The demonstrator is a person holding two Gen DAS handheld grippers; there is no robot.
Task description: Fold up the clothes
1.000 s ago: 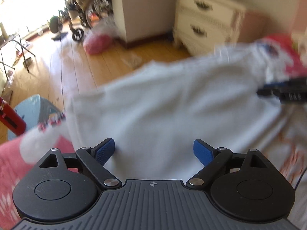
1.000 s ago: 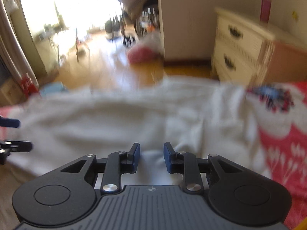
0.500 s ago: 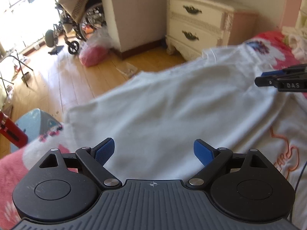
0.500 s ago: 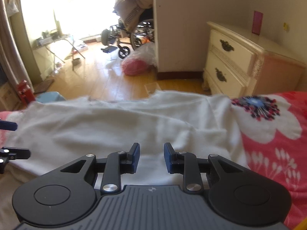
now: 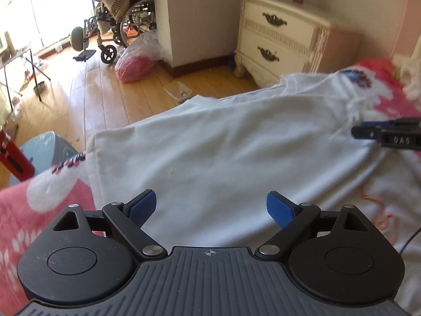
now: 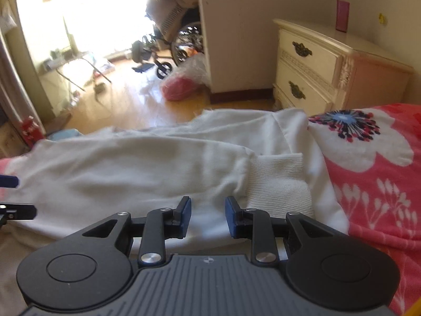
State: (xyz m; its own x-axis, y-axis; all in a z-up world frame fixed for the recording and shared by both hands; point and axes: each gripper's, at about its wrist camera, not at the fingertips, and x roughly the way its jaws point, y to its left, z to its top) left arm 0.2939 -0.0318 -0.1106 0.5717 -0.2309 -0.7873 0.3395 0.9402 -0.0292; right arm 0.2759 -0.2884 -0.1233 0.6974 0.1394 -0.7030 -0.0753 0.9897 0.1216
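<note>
A white sweatshirt [image 5: 223, 144] lies spread across a bed with a pink floral blanket [image 6: 368, 184]. Its ribbed cuff [image 6: 279, 184] is folded in just right of my right gripper. My left gripper [image 5: 211, 205] hovers over the garment's near left part, jaws wide open with nothing between them. Above the sweatshirt [image 6: 131, 168], my right gripper [image 6: 208, 208] stands narrowly open; cloth shows through the gap but is not pinched. In the left wrist view, the right gripper [image 5: 359, 129] reaches in from the right edge. The left gripper [image 6: 13, 196] peeks in at the left edge of the right wrist view.
Past the bed's far edge is wooden floor with a cream nightstand [image 5: 284, 42], a pink plastic bag [image 5: 134, 65], a clear box [image 5: 179, 92] and a wheelchair [image 5: 118, 26]. A light blue stool [image 5: 44, 150] and a red canister [image 5: 13, 158] stand at the left.
Both views have steadied from blur. The left gripper has lifted a little, showing more floor. The right has shifted sideways, bringing the ribbed cuff into view. Neither jaw gap has changed.
</note>
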